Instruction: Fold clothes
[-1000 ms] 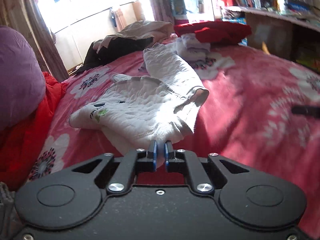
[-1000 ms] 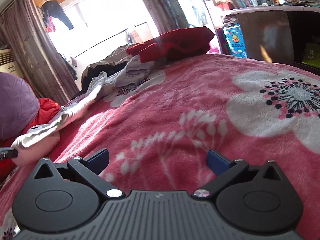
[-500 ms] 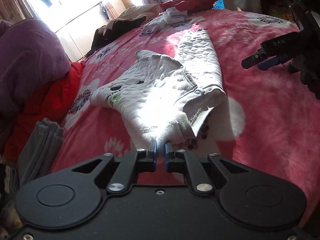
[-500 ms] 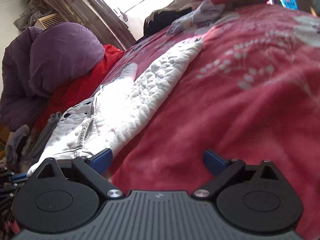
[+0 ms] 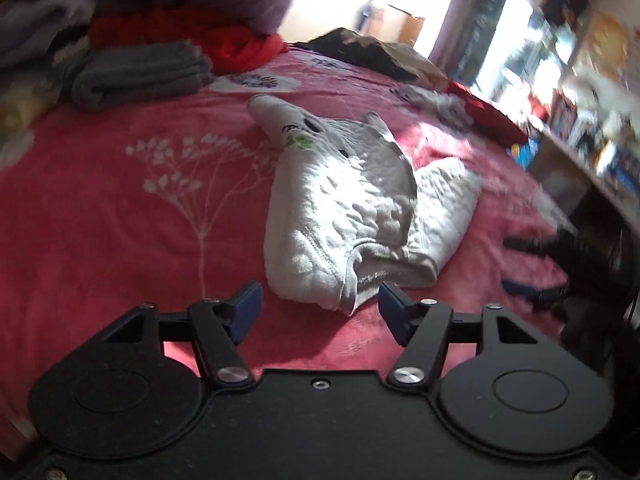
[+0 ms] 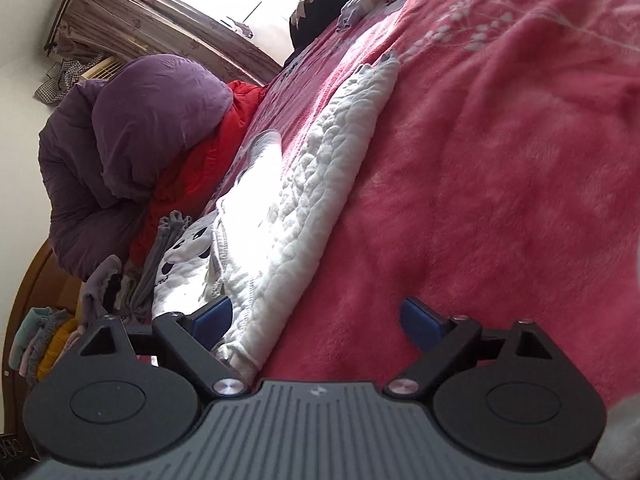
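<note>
My left gripper (image 5: 320, 304) has just been opening, and its blue pads now stand apart with nothing pressed between them; the near corner of the white quilted garment (image 5: 352, 216) lies just ahead of the gap, loose on the pink floral blanket (image 5: 120, 208). From this side I see the garment folded over on itself in the middle of the bed, one layer lapped on another, a small black and green print near its far end. A folded grey cloth (image 5: 140, 76) sits beyond it by a red bundle (image 5: 224, 44).

My right gripper (image 6: 316, 320) has its jaws wide, though they have just been closing a little. The garment's edge (image 6: 304, 208) runs in beside the left pad (image 6: 212, 316); whether it touches I cannot tell. The right pad is over bare blanket (image 6: 500, 160). A purple quilt (image 6: 132, 136) is heaped at the left.
</note>
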Tool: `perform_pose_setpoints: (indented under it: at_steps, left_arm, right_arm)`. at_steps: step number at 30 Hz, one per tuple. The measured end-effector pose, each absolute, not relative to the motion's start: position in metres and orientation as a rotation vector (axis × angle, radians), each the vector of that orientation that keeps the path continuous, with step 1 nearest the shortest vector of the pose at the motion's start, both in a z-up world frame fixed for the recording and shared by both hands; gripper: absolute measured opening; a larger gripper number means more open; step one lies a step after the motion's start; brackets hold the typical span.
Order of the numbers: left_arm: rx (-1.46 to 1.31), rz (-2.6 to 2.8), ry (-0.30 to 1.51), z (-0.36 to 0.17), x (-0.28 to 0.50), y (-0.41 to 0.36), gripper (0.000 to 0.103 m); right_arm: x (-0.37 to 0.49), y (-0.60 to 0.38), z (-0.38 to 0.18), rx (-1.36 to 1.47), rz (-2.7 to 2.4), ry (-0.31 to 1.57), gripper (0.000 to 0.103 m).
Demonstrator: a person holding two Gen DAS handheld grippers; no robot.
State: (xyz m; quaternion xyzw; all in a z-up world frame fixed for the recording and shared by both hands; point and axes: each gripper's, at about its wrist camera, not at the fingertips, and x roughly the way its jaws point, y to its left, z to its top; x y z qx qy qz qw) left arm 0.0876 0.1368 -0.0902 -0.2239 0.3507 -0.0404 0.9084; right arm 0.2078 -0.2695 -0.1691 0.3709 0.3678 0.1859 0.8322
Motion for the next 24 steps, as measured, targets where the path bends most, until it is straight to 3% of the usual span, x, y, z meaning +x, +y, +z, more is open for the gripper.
perform_pose_setpoints:
  at_steps: [2,6,13,17,18,19,20,21,23,24]
  left_arm:
    - [-0.696,-0.034,0.724,-0.104,0.091,0.15,0.063]
    - [-1.088,0.025,0.664,-0.146,0.089,0.169,0.063]
    - [-1.147,0.039,0.624,-0.158,0.105,0.16,0.057]
    - [-1.182,0.04,0.614,-0.166,0.118,0.164,0.044]
    - [-1.188,0.043,0.616,-0.169,0.122,0.166,0.043]
    - [-1.2,0.038,0.613,-0.171,0.123,0.167,0.043]
    - [-1.212,0.031,0.61,-0.172,0.124,0.168,0.043]
    - [-1.218,0.023,0.609,-0.173,0.123,0.169,0.043]
    - [-1.212,0.005,0.612,-0.174,0.121,0.172,0.04]
    - [-1.199,-0.003,0.616,-0.175,0.119,0.173,0.03]
  right_arm:
    - [0.21,-0.261,-0.171,0.798,0.42,0.788,0.083]
    - [0.218,-0.25,-0.182,0.862,0.405,0.779,0.081]
    - [0.24,-0.236,-0.191,0.941,0.401,0.73,0.081]
    - [0.25,-0.224,-0.19,0.916,0.411,0.715,0.08]
    - [0.252,-0.222,-0.19,0.912,0.417,0.712,0.076]
    - [0.255,-0.22,-0.192,0.915,0.427,0.717,0.054]
    - [0.259,-0.219,-0.195,0.93,0.439,0.736,0.025]
    - [0.262,-0.219,-0.2,0.946,0.438,0.756,0.016]
    - [0.263,-0.221,-0.206,0.968,0.44,0.76,0.011]
    - [0.262,-0.222,-0.205,0.978,0.448,0.745,0.011]
